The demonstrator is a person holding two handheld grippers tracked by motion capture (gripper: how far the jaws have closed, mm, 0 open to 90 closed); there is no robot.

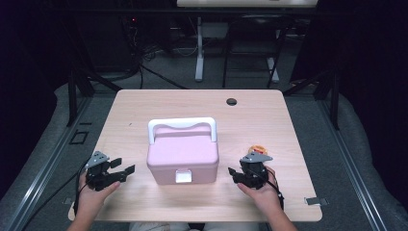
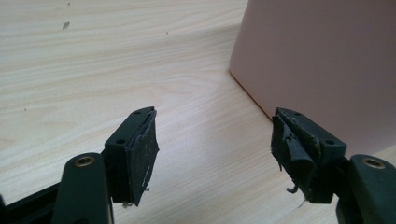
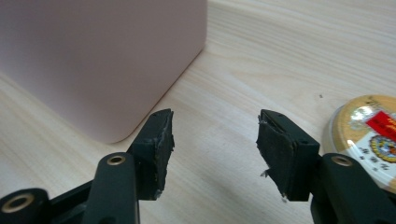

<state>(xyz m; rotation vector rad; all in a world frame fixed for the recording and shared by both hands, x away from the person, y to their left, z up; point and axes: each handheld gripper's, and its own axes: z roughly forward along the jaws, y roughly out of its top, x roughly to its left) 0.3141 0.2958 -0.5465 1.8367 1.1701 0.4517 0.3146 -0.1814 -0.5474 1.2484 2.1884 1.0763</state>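
Note:
A pink box (image 1: 183, 156) with a white handle (image 1: 182, 124) and a white front clasp (image 1: 183, 176) stands in the middle of the wooden table (image 1: 250, 120). My left gripper (image 1: 122, 169) rests to its left, open and empty, jaws pointing at the box side (image 2: 322, 60). Open and empty too, my right gripper (image 1: 233, 174) sits to the right of the box, whose corner (image 3: 102, 60) shows beyond its jaws. A small round tin with a gold, red-labelled lid (image 3: 369, 135) lies just right of the right jaw, and it peeks out behind the gripper (image 1: 258, 148).
A dark round hole (image 1: 232, 101) sits near the table's far edge. Beyond the table stand a white desk leg (image 1: 199, 48) and black frame legs on a grey floor. Cables trail from both grippers toward the near edge.

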